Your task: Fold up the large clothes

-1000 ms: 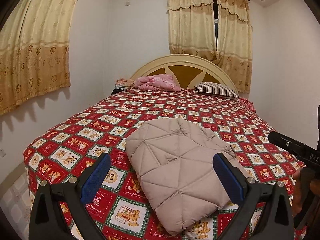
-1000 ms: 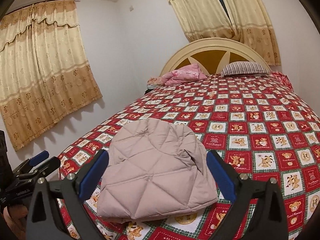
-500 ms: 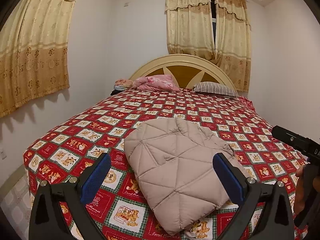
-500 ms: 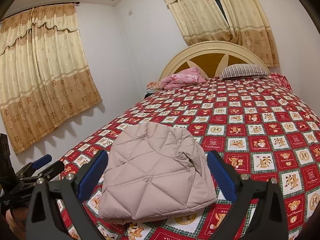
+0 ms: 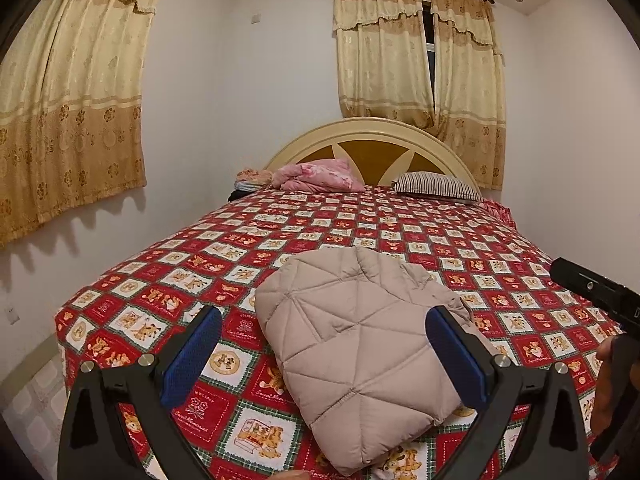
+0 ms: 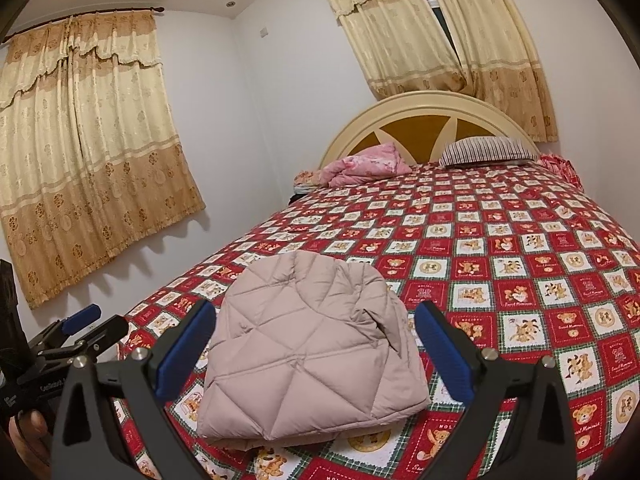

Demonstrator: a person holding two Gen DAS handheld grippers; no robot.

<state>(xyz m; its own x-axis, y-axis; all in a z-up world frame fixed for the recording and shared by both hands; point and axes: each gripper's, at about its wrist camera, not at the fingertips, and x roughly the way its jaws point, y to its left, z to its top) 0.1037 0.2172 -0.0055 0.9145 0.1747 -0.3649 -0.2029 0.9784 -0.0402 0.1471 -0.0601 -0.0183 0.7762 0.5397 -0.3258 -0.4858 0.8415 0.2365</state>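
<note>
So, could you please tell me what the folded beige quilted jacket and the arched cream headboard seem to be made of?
Folded beige quilted jacket: probably thin synthetic shell over soft filling, going by its puffy stitched diamonds and faint sheen. Arched cream headboard: likely painted wood, smooth and semi-gloss, with brown inset panels.

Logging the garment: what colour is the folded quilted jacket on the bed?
Pale pinkish-beige quilted puffer jacket, clearest in the right wrist view.

The bedspread (image 5: 360, 216) lies bare between the folded quilted jacket (image 5: 360, 344) near the foot and the pink blanket (image 5: 320, 176) and striped pillow (image 5: 438, 186) against the headboard (image 5: 372, 132); walls flank both sides.
</note>
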